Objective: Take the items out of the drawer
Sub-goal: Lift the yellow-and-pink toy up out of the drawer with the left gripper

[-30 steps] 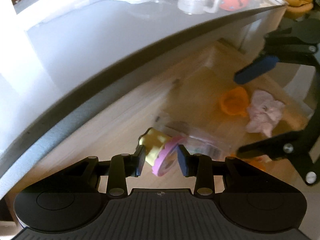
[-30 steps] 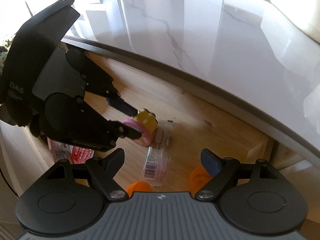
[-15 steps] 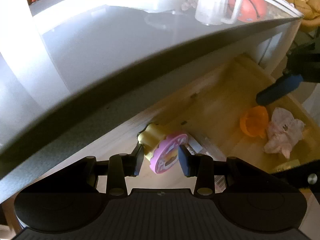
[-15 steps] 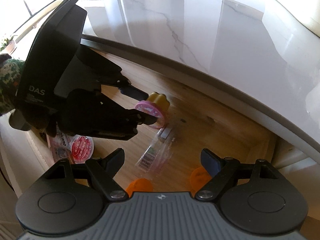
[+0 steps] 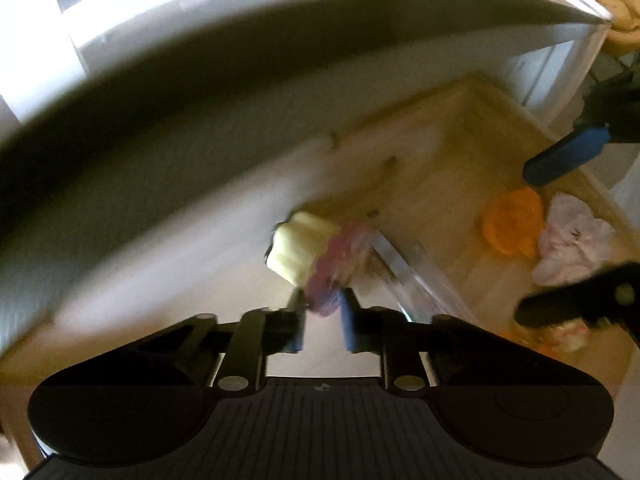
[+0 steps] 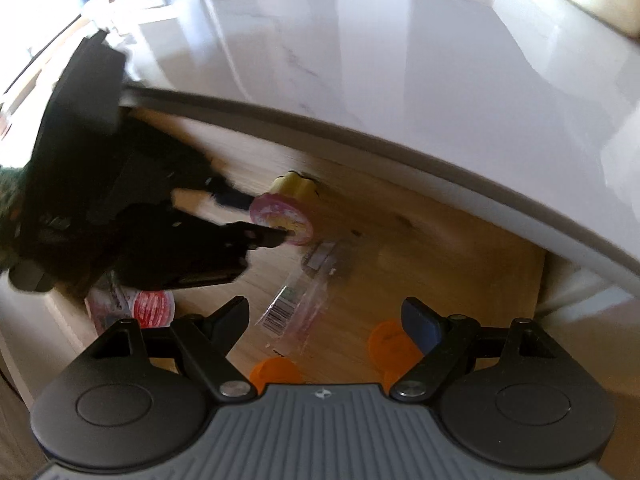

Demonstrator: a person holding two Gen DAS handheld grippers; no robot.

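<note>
Wooden drawer (image 6: 460, 276) open under white counter (image 6: 440, 80). Left gripper (image 5: 322, 312) jaws just closing, pinching pink rim of toy cupcake (image 5: 308, 252) near drawer back. Right gripper (image 6: 326, 320) spread wide, empty, above clear packet (image 6: 292, 304).

Toy cupcake (image 6: 289, 208) pink-frosted, yellow base (marbled countertop (image 6: 400, 60)).

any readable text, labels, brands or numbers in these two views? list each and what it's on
No text can be read in either view.
Barcode label on the clear wrapper: bars show, digits too small and blurred.
Red-lidded cup: light print on the lid, blurred.
Pink and yellow toy: pattern only, no lettering.
Left gripper body: no marking can be made out, motion blur.
Right gripper: a small emblem, no lettering.
</note>
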